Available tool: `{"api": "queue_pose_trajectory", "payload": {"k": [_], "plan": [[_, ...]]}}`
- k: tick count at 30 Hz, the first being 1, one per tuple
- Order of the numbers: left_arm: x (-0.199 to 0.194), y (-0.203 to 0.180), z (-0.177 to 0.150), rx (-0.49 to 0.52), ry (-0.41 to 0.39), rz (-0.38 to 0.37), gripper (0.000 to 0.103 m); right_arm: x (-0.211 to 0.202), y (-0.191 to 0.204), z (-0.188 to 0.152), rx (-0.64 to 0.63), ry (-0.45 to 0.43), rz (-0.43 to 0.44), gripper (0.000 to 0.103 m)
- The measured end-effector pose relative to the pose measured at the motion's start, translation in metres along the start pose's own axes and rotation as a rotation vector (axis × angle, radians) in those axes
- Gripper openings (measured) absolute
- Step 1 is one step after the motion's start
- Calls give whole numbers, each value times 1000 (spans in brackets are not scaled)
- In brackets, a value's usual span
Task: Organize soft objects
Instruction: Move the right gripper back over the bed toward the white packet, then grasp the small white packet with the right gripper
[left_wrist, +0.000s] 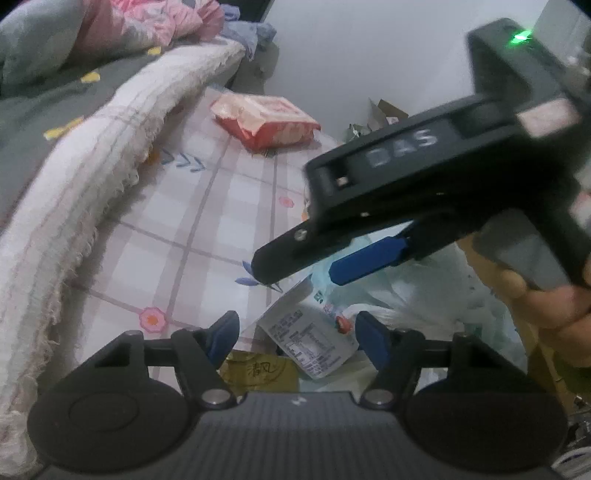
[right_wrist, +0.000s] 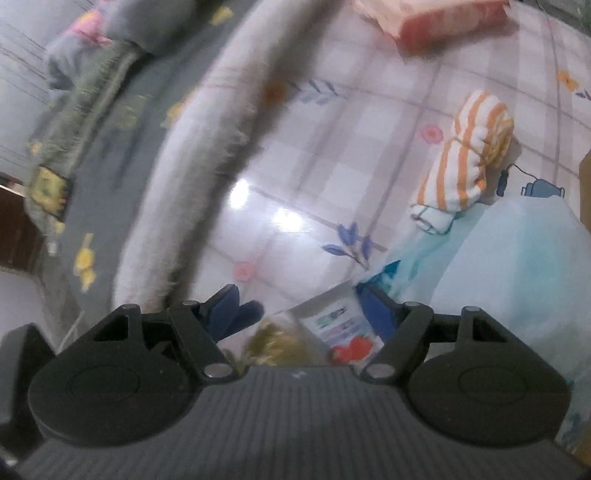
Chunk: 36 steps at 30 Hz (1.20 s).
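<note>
My left gripper (left_wrist: 297, 338) is open and empty over a white printed packet (left_wrist: 306, 339) and a yellow tissue pack (left_wrist: 258, 371) at the near edge of the checked mat (left_wrist: 207, 206). My right gripper (left_wrist: 299, 271) crosses the left wrist view from the right, fingers apart; in its own view it (right_wrist: 303, 308) is open above the same packet (right_wrist: 340, 325). An orange-striped rolled towel (right_wrist: 465, 158) lies on the mat to the right. A red-orange soft pack (left_wrist: 264, 120) lies farther back; it also shows in the right wrist view (right_wrist: 436, 18).
A grey quilt with a white fringed blanket (left_wrist: 85, 195) runs along the left. Pink and blue clothes (left_wrist: 155, 18) pile at the far left. A pale blue plastic bag (right_wrist: 498, 258) sits at the right. A white wall stands behind.
</note>
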<state>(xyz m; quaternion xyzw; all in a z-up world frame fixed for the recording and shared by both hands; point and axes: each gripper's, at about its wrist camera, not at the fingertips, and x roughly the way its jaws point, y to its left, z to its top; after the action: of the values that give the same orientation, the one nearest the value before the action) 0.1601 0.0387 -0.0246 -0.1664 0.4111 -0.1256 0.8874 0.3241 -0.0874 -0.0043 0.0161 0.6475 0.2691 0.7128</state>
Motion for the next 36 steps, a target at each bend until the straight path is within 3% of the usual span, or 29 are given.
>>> {"api": "queue_pose_trajectory", "payload": {"k": [9, 14, 21, 25, 30, 36], "plan": [[17, 7, 5, -47, 30, -26, 67, 32, -11, 10, 45, 97, 36, 72], [19, 8, 7, -70, 30, -21, 67, 26, -26, 5, 95, 41, 53, 44], [0, 7, 8, -84, -34, -9, 60, -3, -29, -4, 110, -77, 179, 19], [-6, -1, 7, -21, -74, 17, 60, -14, -28, -8, 89, -114, 195, 19], [8, -2, 3, -23, -4, 18, 61, -3, -39, -17, 96, -68, 153, 18], [19, -1, 5, -32, 27, 24, 61, 3, -40, -22, 92, -79, 173, 16]]}}
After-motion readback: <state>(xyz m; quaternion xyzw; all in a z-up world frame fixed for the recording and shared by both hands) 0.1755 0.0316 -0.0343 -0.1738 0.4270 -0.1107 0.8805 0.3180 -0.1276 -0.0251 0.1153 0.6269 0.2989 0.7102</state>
